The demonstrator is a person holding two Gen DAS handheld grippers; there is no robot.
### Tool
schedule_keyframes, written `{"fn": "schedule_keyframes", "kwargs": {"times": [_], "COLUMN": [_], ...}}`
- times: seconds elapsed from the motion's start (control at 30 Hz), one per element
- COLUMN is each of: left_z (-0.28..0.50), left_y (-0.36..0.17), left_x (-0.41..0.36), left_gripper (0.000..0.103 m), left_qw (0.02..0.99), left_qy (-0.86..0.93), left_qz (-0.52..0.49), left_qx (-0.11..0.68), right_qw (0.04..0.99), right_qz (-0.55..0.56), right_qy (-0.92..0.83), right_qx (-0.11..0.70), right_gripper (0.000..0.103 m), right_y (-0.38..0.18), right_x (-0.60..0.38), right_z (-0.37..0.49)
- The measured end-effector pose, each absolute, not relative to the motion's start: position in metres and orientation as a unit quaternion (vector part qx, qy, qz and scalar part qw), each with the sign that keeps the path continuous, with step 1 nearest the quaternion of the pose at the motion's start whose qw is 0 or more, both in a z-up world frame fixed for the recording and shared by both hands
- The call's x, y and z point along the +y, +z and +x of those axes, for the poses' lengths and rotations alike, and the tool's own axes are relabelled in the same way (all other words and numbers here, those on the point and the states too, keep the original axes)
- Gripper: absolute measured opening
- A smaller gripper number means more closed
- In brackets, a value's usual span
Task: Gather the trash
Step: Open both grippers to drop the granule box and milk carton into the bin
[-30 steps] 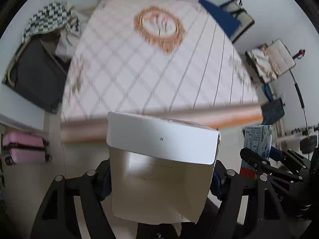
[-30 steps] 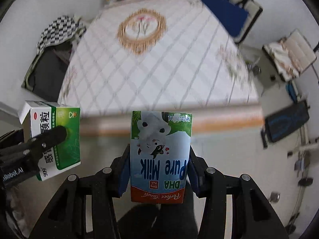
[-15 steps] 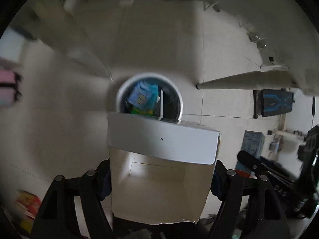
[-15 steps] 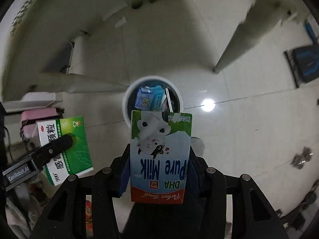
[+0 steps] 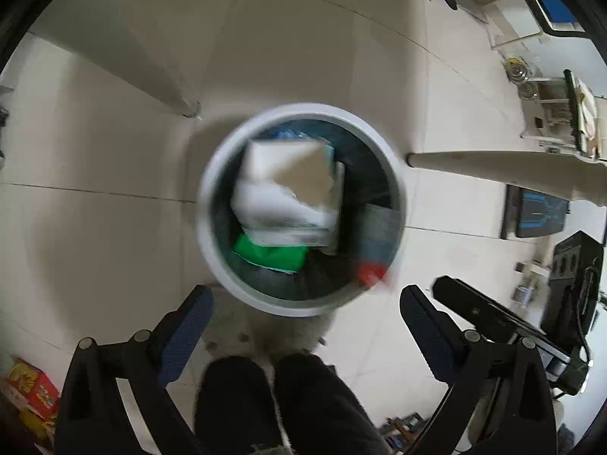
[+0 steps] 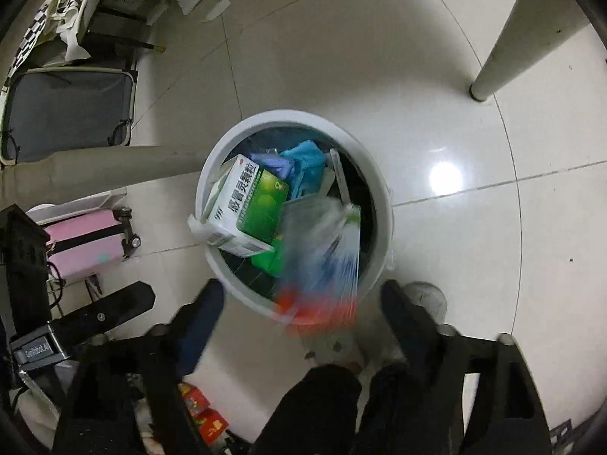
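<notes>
A round bin with a white rim (image 5: 284, 305) stands on the floor tiles below both grippers. My left gripper (image 5: 305, 322) hangs over its near edge, jaws opening, nothing between them. The white and green medicine box (image 5: 288, 197) is blurred, dropping into the bin. In the right wrist view that box (image 6: 246, 204) lies against the bin's left wall (image 6: 381, 204). My right gripper (image 6: 303, 303) is also opening, and the blue and red milk carton (image 6: 322, 265) falls free of it, blurred, over the near rim.
Pale table legs (image 5: 493, 168) (image 6: 504, 57) stand beside the bin. A pink suitcase (image 6: 87, 242) and a grey one (image 6: 68, 110) sit at the left. Red boxes (image 6: 201, 413) lie on the floor near the person's dark trouser legs (image 5: 288, 405).
Both grippers have sunk from above the tabletop to just over the bin. Each has let go of its load: the medicine box and the milk carton are falling into the bin.
</notes>
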State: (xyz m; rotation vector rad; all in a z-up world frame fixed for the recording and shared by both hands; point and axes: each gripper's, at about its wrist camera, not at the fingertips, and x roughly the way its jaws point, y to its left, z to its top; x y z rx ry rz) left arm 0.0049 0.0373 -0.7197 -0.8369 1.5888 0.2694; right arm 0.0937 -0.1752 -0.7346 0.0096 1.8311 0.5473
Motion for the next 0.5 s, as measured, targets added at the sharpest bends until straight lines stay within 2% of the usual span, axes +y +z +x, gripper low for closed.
{"fn": "schedule_keyframes", "kwargs": {"times": [0.07,0.27,0.5], "left_z": [0.0,-0.014,-0.025], "left_y": [-0.708,-0.646,-0.542], "left_x": [0.037,0.029,0.017], "left_gripper": [0.1,0.1,0.1], "left_qw": [0.622,0.662,0.692], "left_qy": [0.141,0.191,0.194], "left_qz": [-0.334,-0.25,-0.222], "left_qx": [0.694,0.681,0.659], "right_qw": [0.588,0.626,0.672], "right_qz": [-0.021,-0.099,-0.154], "right_qy": [0.223,0.211,0.198], "right_qx": [0.778,0.744,0.697], "right_gripper": [0.099,0.101,0.101], "right_y": [-0.732,-0.685,-0.573], "right_x": [-0.175,-0.167,-0.167], "right_z": [0.09,0.079,0.068]}}
